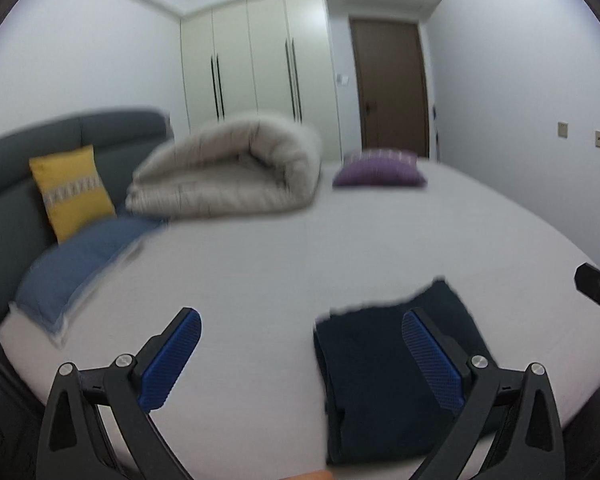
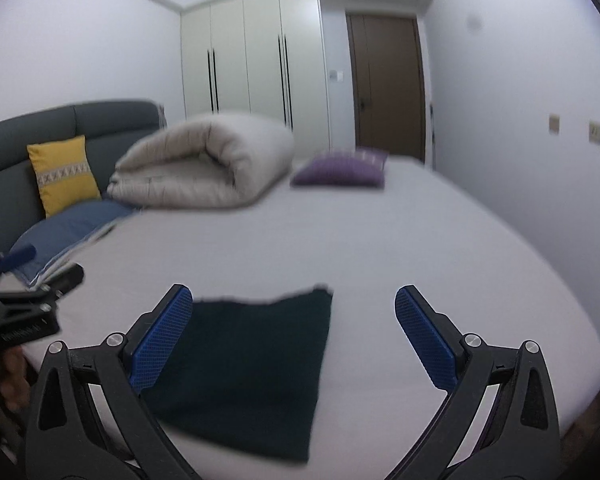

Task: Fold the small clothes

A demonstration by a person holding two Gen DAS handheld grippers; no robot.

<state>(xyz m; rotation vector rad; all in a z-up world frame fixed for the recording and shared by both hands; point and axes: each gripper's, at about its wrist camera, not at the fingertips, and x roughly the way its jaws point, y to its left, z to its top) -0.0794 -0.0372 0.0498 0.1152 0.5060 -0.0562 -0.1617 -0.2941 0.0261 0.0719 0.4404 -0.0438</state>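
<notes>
A dark navy folded garment [image 1: 384, 376] lies flat on the white bed sheet [image 1: 268, 280] near the bed's front edge. In the left wrist view my left gripper [image 1: 300, 356] hangs above the sheet, open wide, with nothing between its blue pads; its right finger overlaps the garment in the picture. The right wrist view shows the same garment [image 2: 252, 368] lying below my right gripper [image 2: 294, 338], which is also open and holds nothing. Each gripper shows at the edge of the other's view: the right gripper [image 1: 598, 284] and the left gripper [image 2: 24, 292].
A rolled beige duvet [image 1: 236, 168] sits at the bed's far side, with a purple cushion [image 1: 380, 170] to its right. A blue pillow [image 1: 80, 264] and a yellow cushion [image 1: 70, 190] lean on the grey headboard [image 1: 4, 184] at left. Wardrobes and a brown door stand behind.
</notes>
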